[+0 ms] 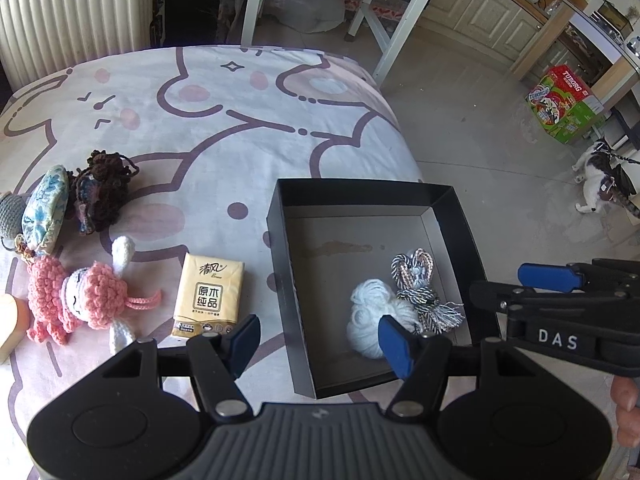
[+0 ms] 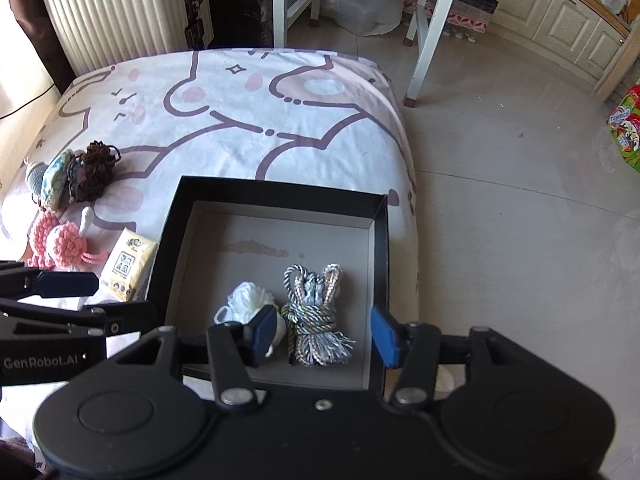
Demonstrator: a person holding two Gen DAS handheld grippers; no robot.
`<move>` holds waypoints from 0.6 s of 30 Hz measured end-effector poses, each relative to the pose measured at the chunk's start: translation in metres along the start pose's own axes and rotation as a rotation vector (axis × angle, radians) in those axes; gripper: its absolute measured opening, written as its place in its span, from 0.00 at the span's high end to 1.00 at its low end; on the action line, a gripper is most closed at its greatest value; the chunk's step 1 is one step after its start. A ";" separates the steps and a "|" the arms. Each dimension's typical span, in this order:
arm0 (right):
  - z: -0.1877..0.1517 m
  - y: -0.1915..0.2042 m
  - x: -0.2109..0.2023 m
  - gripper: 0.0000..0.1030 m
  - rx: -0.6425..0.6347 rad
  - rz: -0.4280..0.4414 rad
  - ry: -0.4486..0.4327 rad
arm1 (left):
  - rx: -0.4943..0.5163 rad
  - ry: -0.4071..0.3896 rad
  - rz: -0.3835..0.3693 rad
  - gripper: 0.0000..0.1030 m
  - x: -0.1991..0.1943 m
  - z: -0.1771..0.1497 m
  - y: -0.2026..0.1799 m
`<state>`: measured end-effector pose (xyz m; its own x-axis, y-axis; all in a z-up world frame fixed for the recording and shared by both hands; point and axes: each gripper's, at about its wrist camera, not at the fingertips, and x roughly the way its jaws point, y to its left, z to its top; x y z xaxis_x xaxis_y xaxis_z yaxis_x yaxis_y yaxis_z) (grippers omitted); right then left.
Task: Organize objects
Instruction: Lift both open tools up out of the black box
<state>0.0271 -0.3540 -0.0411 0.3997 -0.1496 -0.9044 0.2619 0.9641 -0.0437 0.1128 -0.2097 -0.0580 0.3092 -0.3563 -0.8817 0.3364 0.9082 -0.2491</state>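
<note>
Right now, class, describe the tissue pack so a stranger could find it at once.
Start at the black box on the cartoon-print bedcover. Just beside its left wall lies the tissue pack, with the pink crochet doll further left. It is the only flat, yellow, printed packet among yarn toys.

Sunlit tiled floor, white radiator

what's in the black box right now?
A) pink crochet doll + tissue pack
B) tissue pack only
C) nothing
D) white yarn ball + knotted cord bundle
D: the black box holds only the white yarn ball and, beside it, the knotted cord bundle; the tissue pack and pink crochet doll lie outside it on the bedsheet.
</note>
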 end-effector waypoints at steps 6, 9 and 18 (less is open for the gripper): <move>-0.004 0.001 -0.013 0.38 0.011 -0.012 -0.018 | 0.006 -0.002 -0.016 0.32 -0.008 -0.003 0.002; -0.009 0.002 -0.017 0.28 0.016 -0.034 -0.023 | 0.015 -0.003 -0.006 0.24 -0.011 -0.005 0.003; -0.021 -0.003 -0.024 0.07 0.051 -0.065 -0.036 | 0.030 -0.017 0.055 0.06 -0.019 -0.013 0.014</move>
<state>-0.0018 -0.3487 -0.0276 0.4111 -0.2205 -0.8845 0.3323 0.9398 -0.0798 0.1001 -0.1875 -0.0504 0.3425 -0.3104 -0.8868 0.3453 0.9194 -0.1884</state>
